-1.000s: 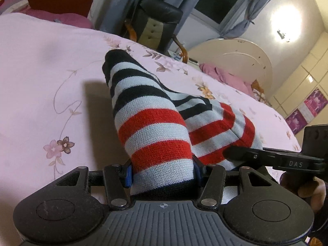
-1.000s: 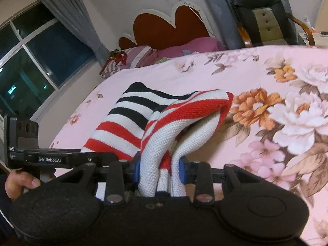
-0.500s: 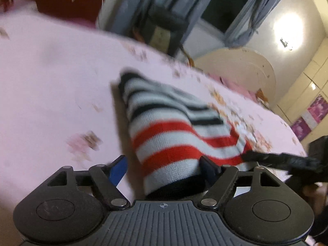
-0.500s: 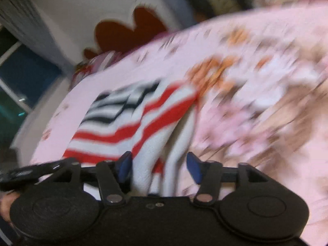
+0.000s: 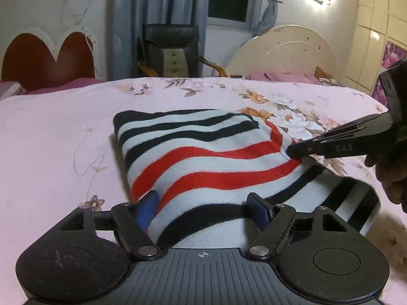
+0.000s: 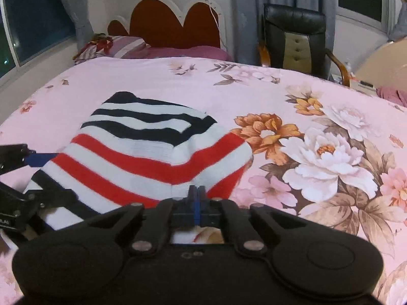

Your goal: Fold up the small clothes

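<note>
Pink floral bedspread (image 6: 318,152) — black armchair (image 5: 173,50) and grey curtains (image 5: 157,12) behind.

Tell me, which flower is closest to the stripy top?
The orange flower on the bedspread. Its petals sit right beside the stripy top; the white and pink flowers lie farther off.

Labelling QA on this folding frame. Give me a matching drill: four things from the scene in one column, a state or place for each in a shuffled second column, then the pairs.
Column 1:
1. left gripper
2. right gripper
3. striped garment
4. black chair

Column 2:
A. lying on the pink floral bedspread
B. pads pressed together, nothing between them
C. standing beyond the bed, by the curtain
D. pads spread, cloth lying loose between them

Pairs: 1-D, 2-B, 3-A, 4-C
</note>
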`<state>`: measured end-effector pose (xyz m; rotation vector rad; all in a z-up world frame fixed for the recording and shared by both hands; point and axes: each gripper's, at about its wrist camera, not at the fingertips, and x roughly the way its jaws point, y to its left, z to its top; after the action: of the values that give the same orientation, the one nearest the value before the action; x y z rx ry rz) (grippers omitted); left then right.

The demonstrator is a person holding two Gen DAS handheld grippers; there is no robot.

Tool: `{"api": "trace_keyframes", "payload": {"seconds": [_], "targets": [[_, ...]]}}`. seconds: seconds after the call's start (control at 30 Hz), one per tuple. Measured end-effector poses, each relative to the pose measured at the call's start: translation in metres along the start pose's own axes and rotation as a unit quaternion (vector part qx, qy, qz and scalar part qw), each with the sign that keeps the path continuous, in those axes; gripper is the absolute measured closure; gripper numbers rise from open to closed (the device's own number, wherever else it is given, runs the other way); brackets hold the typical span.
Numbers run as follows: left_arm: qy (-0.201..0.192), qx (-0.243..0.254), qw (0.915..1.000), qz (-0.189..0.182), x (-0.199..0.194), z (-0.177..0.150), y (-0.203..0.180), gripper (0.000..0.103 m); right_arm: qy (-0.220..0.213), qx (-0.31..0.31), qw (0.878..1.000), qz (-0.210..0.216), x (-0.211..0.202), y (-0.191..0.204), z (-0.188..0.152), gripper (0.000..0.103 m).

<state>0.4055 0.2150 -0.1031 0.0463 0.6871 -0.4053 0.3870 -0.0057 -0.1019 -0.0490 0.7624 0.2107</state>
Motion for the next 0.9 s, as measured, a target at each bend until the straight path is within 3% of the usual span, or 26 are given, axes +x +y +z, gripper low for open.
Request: {"api": "trace_keyframes", "payload": {"seconds": [0.03,0.07,0.13,0.23,0.3,0.33,0.43,0.57,0.6,0.73,0.8,0.83,0.87,0.9], "targets": [[-0.007,-0.009,0.9999,-0.001,-0.010,0.000,0.001,0.028,-0.002,0.004,1.000,0.001,-0.006,0.000,0.001,0.103],[-0.017,-0.015,0.9997,-0.005,-0.022,-0.002,0.001,0.028,-0.011,0.007,1.000,0.005,-0.016,0.000,0.002,0.094],[-0.029,-0.019,0.9994,0.000,-0.042,-0.010,-0.002,0.028,-0.041,0.004,0.999,0.030,-0.047,0.002,-0.001,0.093],[-0.023,-0.019,0.9993,0.021,-0.059,-0.030,-0.005,0.028,-0.054,-0.039,0.995,0.076,-0.084,0.014,-0.018,0.093],[-0.004,-0.026,0.9993,0.026,-0.058,-0.041,-0.007,0.028,-0.038,-0.077,0.992,0.096,-0.096,0.027,-0.035,0.093],[0.011,-0.026,0.9991,0.030,-0.053,-0.048,-0.008,0.028,-0.025,-0.100,0.990,0.095,-0.095,0.034,-0.043,0.096],[0.022,-0.027,0.9985,0.043,-0.048,-0.058,-0.014,0.028,0.037,-0.146,0.988,0.039,-0.070,0.043,-0.071,0.103],[0.017,-0.041,0.9968,0.066,-0.056,-0.061,-0.020,0.028,0.031,-0.095,0.995,0.017,-0.070,0.036,-0.077,0.103],[0.015,-0.045,0.9963,0.071,-0.061,-0.060,-0.023,0.028,0.027,-0.081,0.996,0.000,-0.074,0.034,-0.076,0.099],[-0.004,-0.053,0.9953,0.081,-0.099,-0.066,-0.047,0.027,-0.020,0.009,1.000,0.000,-0.123,0.015,-0.083,0.063],[-0.018,-0.060,0.9948,0.081,-0.123,-0.069,-0.063,0.009,-0.044,0.026,0.999,-0.005,-0.154,0.016,-0.092,0.046],[-0.031,-0.063,0.9937,0.087,-0.136,-0.071,-0.072,0.000,-0.053,0.034,0.998,-0.008,-0.169,0.018,-0.097,0.030],[-0.045,-0.064,0.9928,0.091,-0.148,-0.073,-0.080,0.000,-0.065,0.040,0.997,-0.008,-0.185,0.023,-0.103,0.020],[-0.052,-0.064,0.9928,0.087,-0.160,-0.074,-0.089,0.000,-0.075,0.042,0.996,-0.005,-0.200,0.025,-0.107,0.018]]}}
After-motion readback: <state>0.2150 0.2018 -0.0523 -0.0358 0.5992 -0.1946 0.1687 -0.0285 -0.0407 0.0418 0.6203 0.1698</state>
